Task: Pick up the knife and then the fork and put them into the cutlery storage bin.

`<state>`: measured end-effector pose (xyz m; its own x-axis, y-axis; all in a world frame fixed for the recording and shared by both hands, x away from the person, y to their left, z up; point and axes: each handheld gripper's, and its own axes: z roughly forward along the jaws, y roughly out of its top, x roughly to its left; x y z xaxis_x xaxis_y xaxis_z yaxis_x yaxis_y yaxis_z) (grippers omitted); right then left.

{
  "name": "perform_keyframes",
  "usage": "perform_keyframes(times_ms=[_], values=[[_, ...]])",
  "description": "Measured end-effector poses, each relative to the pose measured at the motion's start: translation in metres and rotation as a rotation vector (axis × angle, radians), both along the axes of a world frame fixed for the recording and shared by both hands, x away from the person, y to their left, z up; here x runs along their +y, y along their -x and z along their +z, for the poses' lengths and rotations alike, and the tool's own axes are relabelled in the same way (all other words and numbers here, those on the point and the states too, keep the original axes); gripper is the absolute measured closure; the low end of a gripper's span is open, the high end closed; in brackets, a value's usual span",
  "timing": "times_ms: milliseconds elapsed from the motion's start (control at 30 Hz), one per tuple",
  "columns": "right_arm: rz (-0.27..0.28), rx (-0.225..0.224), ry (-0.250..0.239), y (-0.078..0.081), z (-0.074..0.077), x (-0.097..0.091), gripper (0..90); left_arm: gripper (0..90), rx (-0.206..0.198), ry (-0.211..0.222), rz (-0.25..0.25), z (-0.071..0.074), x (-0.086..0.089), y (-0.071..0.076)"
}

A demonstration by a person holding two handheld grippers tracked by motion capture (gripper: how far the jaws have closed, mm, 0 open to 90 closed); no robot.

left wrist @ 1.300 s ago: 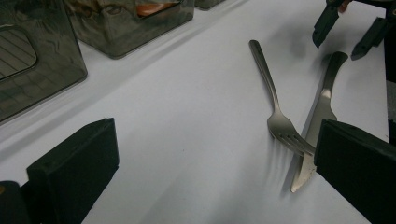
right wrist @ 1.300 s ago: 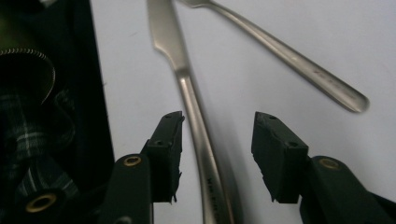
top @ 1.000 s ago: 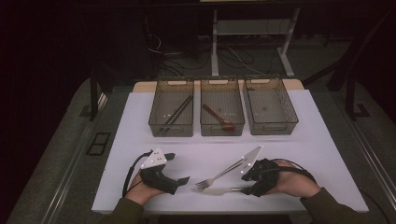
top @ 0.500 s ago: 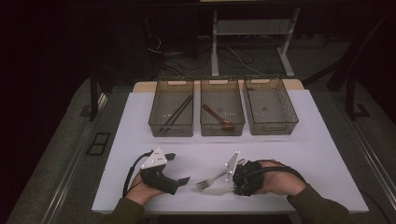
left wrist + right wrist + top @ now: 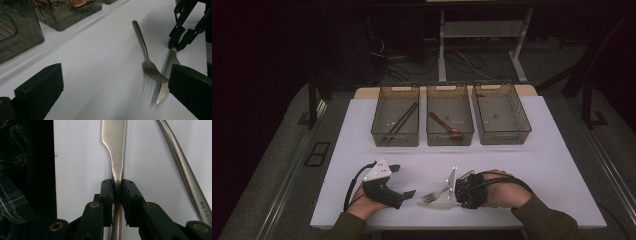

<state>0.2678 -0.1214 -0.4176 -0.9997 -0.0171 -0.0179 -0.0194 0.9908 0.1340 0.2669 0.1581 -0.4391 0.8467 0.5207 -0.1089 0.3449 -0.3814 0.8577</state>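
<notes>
A steel table knife (image 5: 438,204) and a steel fork (image 5: 433,194) lie side by side on the white table near its front edge. My right gripper (image 5: 117,188) has just been closing its jaws. Its pads now pinch the knife (image 5: 115,157) by the narrow part of its handle, and the knife still lies flat on the table. The fork's handle (image 5: 183,167) runs past on the right. In the left gripper view, the fork (image 5: 147,60) crosses the knife (image 5: 168,72) at the tines. My left gripper (image 5: 403,181) rests open to the left of them, holding nothing.
Three clear smoky bins stand in a row at the back. The left one (image 5: 382,131) holds dark chopsticks (image 5: 401,120), the middle one (image 5: 464,131) holds a red-brown spoon (image 5: 446,126), and the right one (image 5: 523,122) shows nothing inside. Bare white table lies between the bins and the hands.
My right gripper has slid left along the knife and turned, and its jaws have closed around the handle. The left gripper has stayed where it was.
</notes>
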Motion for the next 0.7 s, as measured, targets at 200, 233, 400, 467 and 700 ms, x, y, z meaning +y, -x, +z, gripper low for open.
perform_keyframes(times_ms=[200,233,400,467,700], values=[[-0.011,0.007,-0.004,-0.001,0.0,-0.001,78.6,0.0,-0.001,-0.001,0.0,0.0,0.0,0.0],[-0.007,0.005,-0.003,-0.001,0.001,-0.001,78.7,0.0,-0.001,-0.004,-0.001,0.0,0.001,0.0],[0.028,0.003,-0.053,-0.001,0.001,-0.007,78.7,0.0,-0.001,0.0,0.002,0.001,0.002,0.0],[0.032,0.012,-0.075,-0.001,0.003,-0.01,78.7,0.0,-0.001,-0.001,0.001,0.001,0.002,0.0],[0.013,0.042,-0.19,-0.005,0.015,-0.027,78.7,0.0,-0.005,-0.001,0.0,0.001,0.002,0.0]])
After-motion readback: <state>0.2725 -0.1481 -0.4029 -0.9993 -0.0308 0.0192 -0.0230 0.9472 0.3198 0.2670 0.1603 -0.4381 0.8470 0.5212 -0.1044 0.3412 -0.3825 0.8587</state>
